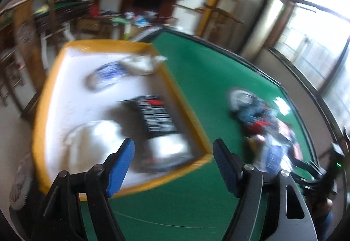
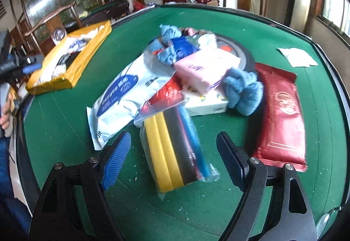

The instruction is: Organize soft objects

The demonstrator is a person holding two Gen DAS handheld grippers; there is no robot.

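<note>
A yellow-rimmed box (image 1: 175, 90) with a white floor sits on the green table (image 1: 207, 70). It holds a black pack (image 1: 156, 114), a blue-white pack (image 1: 109, 75) and white cloths (image 1: 98, 134). My left gripper (image 1: 174, 153) is open and empty above the box's near corner; the view is blurred. My right gripper (image 2: 174, 147) is open and empty over a bag of yellow and black sponges (image 2: 172, 149). Behind lie a white-blue pack (image 2: 126, 96), a pink tissue pack (image 2: 205, 68), blue cloths (image 2: 245, 92) and a red pack (image 2: 282, 114). The box also shows in the right wrist view (image 2: 87, 42).
The soft-object pile (image 1: 262, 123) lies right of the box. White paper (image 2: 297, 56) lies at the table's far right. The table has a raised dark rim (image 2: 240, 11). Chairs, shelves and a television stand behind. A window is on the right.
</note>
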